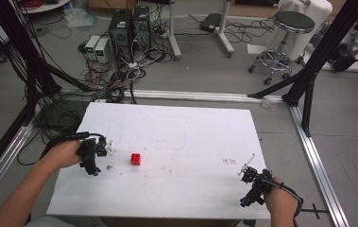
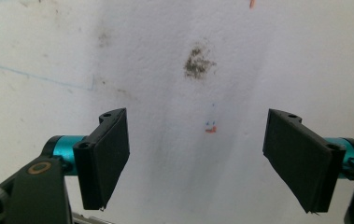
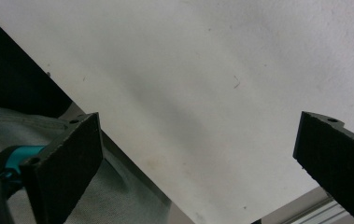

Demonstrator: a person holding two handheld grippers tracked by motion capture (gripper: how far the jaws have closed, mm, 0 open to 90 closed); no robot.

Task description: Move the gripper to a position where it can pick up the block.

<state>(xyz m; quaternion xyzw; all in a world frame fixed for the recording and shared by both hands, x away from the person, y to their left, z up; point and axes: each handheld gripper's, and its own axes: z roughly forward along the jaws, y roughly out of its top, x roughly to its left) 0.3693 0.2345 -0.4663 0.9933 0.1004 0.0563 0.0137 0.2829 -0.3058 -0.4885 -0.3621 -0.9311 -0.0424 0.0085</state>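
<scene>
Hands low at table (image 1: 176, 118) edges — left tool (image 1: 90, 158), right tool (image 1: 254, 188), jaws spread, empty.

Right gripper (image 3: 198, 163) fingers (image 3: 338, 163) partly cropped.

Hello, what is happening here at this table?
A person sits at a white table with a two-jaw gripper in each hand. The left gripper is over the table's left part, jaws open, holding nothing. A small red cube sits on the table just to its right, untouched. The right gripper is near the table's front right corner, also open and empty. No object is being handled at this moment.
</scene>
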